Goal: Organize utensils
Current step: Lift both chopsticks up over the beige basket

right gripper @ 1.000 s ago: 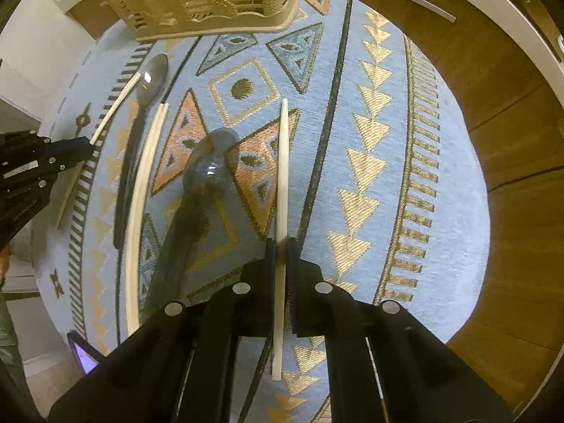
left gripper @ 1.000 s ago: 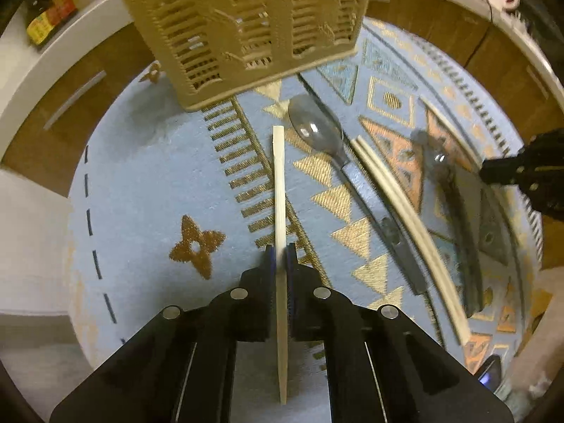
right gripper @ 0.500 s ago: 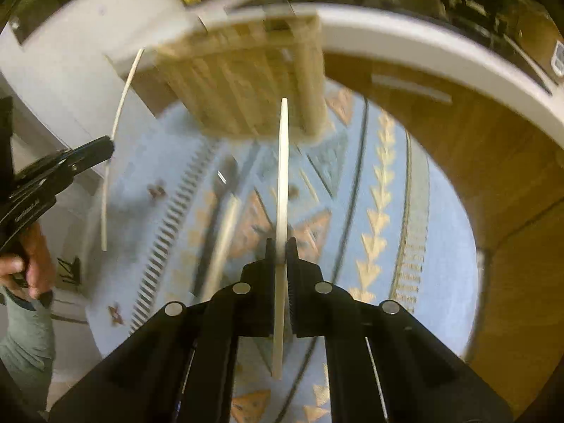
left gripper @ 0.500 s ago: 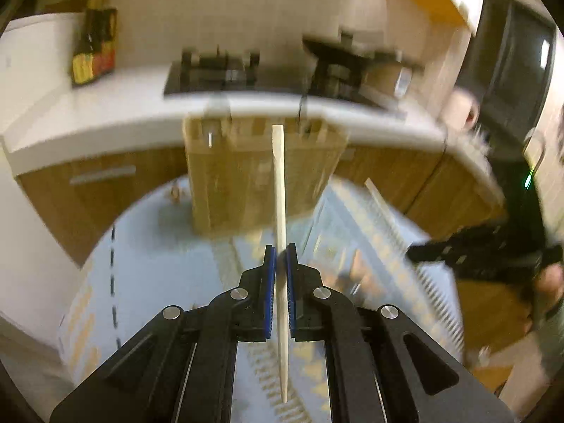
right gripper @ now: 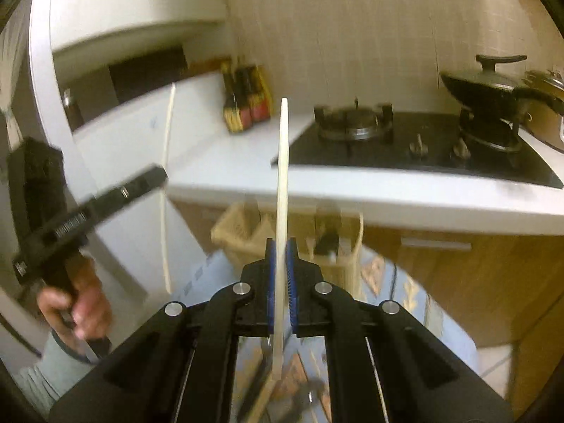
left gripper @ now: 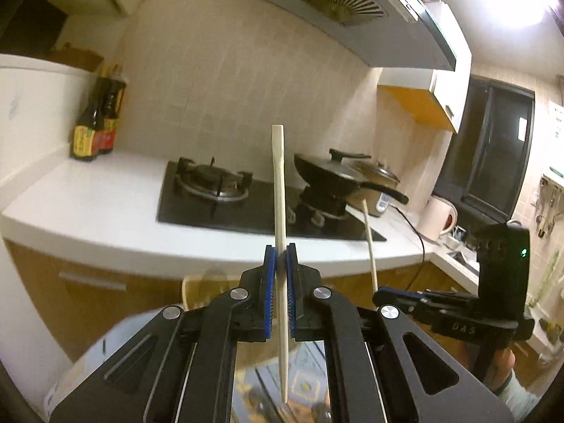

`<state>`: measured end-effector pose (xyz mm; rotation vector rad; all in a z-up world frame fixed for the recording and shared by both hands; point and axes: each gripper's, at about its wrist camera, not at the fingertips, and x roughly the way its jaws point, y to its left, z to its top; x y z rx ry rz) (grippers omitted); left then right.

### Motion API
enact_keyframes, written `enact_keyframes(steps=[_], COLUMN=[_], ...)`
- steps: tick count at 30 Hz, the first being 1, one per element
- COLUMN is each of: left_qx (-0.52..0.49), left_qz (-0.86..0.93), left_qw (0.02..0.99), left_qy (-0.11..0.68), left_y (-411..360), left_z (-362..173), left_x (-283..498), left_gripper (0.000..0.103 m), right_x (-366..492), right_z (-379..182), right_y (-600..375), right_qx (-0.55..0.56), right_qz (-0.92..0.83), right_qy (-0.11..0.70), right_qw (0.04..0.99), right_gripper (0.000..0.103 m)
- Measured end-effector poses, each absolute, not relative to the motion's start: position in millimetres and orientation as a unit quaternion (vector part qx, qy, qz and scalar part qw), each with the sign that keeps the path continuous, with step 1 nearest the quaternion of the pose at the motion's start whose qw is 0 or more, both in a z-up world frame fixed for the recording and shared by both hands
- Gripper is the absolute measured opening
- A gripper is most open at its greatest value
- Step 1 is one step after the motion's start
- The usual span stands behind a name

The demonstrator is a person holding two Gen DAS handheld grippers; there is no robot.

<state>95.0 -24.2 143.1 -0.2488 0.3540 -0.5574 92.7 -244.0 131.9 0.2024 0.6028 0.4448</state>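
Observation:
My left gripper [left gripper: 281, 250] is shut on a pale chopstick [left gripper: 278, 183] and holds it upright, high above the patterned mat [left gripper: 303, 384]. My right gripper [right gripper: 281, 245] is shut on a second chopstick [right gripper: 283, 162], also pointing up. The tan slatted utensil basket [right gripper: 239, 236] stands on the mat below the counter edge, blurred in the right wrist view; in the left wrist view only its rim [left gripper: 197, 287] shows. The right gripper shows at the right of the left wrist view [left gripper: 377, 294] with its chopstick [left gripper: 369, 243]. The left gripper shows at the left of the right wrist view [right gripper: 160, 176].
A white counter [left gripper: 88, 211] carries a black gas hob [left gripper: 218, 194], a lidded wok [left gripper: 338, 172], a rice cooker [left gripper: 380, 179], a kettle [left gripper: 439, 216] and sauce bottles [left gripper: 95, 123]. Wooden cabinet fronts [right gripper: 458, 282] are below it. Other utensils lie blurred on the mat [right gripper: 303, 394].
Both grippers have lifted their chopsticks off the mat and tilted up from looking down at the mat to looking level at the counter and stove.

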Motion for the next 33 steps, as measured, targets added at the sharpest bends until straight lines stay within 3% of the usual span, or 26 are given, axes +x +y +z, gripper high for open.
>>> enact_keyframes(steps=[14,26,33], left_qx=[-0.139,-0.107,-0.131], left_qz=[-0.267,-0.188,-0.171], left_qw=[0.944,0.974,0.973], left_qy=[0.132,0.072,0.086], left_y=[-59,-83,-77], left_z=[127,95,79], left_x=[163,160,159], left_gripper=[0.004,0.004,0.004], right_x=[143,160,149], right_z=[136,92,78], right_y=[-248,-224,-213], right_qx=[0.090,0.047,0.035], right_qz=[0.141,0.093,0.095], right_qy=[0.141,0.126,0.124], right_qw=[0.976,0.987,0.987], right_gripper=[0.005,0.004,0.005])
